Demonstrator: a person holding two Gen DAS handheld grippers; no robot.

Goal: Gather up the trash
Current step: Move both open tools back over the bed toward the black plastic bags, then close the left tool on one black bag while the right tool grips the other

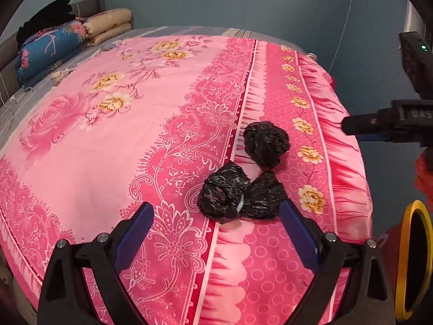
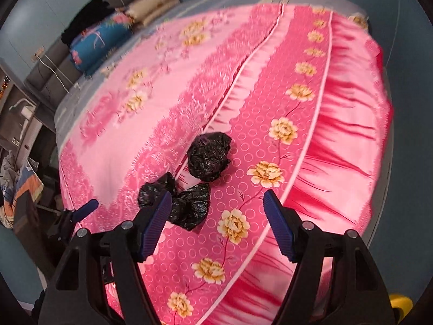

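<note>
Three crumpled black plastic bags lie on a pink floral bedspread (image 1: 135,135). In the left wrist view one ball (image 1: 266,143) lies farther off and two (image 1: 224,197) (image 1: 263,197) touch each other just ahead of my left gripper (image 1: 216,212), which is open and empty above the bed. In the right wrist view the far ball (image 2: 208,157) and the near pair (image 2: 157,189) (image 2: 192,207) lie ahead and left of my right gripper (image 2: 217,199), also open and empty. The right gripper (image 1: 351,126) shows at the right edge of the left view.
A yellow-rimmed bin (image 1: 414,260) stands beside the bed at the lower right. Folded quilts (image 1: 108,24), a blue floral pillow (image 1: 48,48) and black clothing (image 1: 46,16) sit at the headboard. The blue wall (image 1: 216,0) is behind. Clutter (image 2: 16,173) lies on the floor at left.
</note>
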